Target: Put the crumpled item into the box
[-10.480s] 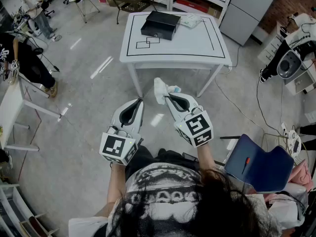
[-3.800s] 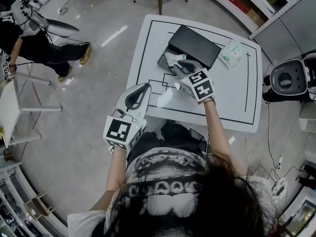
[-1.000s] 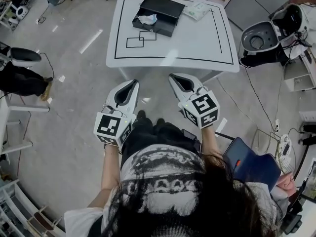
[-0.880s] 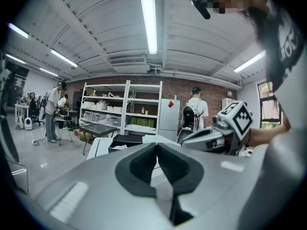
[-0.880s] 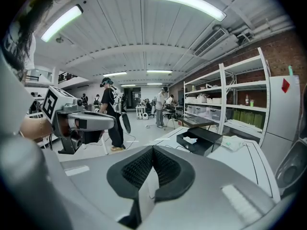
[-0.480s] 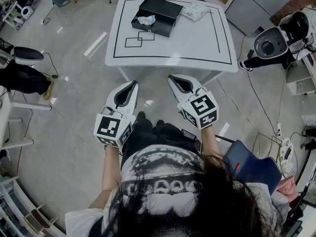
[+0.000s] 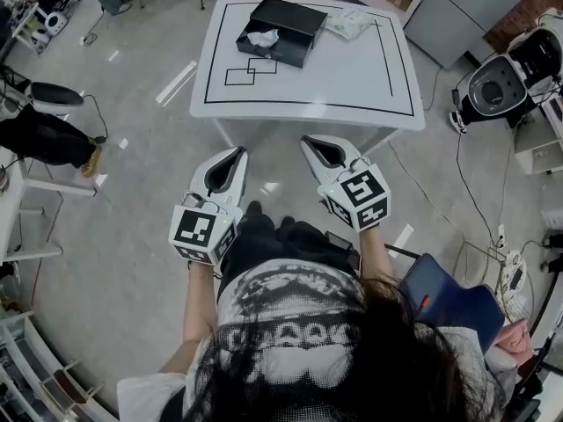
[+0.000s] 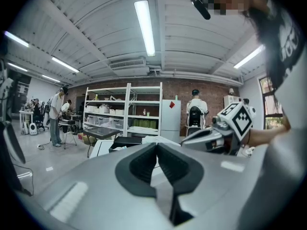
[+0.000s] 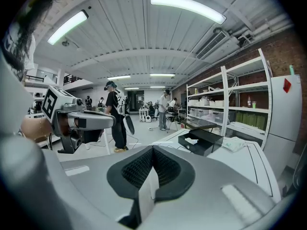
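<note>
Table (image 7: 352,69), crumpled item (image 7: 262,37) far from jaws

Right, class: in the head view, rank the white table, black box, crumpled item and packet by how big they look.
1. white table
2. black box
3. packet
4. crumpled item, lying in the box

All sit at a similar distance from the camera, so nearness does not skew the order.

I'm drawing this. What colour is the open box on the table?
Black. The open rectangular box holding the white crumpled item shows best in the head view.
</note>
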A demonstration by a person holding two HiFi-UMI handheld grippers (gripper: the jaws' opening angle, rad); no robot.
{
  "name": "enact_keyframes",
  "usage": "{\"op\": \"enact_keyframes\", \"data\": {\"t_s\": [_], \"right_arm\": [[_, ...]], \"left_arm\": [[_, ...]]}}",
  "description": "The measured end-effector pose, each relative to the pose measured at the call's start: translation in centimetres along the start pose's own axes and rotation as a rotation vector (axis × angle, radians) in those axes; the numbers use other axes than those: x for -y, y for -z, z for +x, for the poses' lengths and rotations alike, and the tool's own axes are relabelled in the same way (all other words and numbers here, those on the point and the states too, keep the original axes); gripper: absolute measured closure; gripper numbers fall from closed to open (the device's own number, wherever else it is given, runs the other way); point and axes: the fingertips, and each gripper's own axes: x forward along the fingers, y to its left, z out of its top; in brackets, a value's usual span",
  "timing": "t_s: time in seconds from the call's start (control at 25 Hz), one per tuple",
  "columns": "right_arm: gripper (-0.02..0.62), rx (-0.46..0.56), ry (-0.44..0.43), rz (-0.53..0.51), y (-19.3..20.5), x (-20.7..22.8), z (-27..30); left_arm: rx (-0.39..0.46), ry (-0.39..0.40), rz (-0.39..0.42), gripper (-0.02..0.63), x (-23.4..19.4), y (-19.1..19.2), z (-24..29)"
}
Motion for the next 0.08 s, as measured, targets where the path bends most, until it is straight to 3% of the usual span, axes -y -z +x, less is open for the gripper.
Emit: {"op": "enact_keyframes", "data": {"t_s": [0.08], "right_arm": [[0.591,0.002,-0.001,0.002,0.21,0.15,-0.27]], "left_arm": [[0.000,-0.003,0.000,0.606,0.35,0.10,0.01]]}}
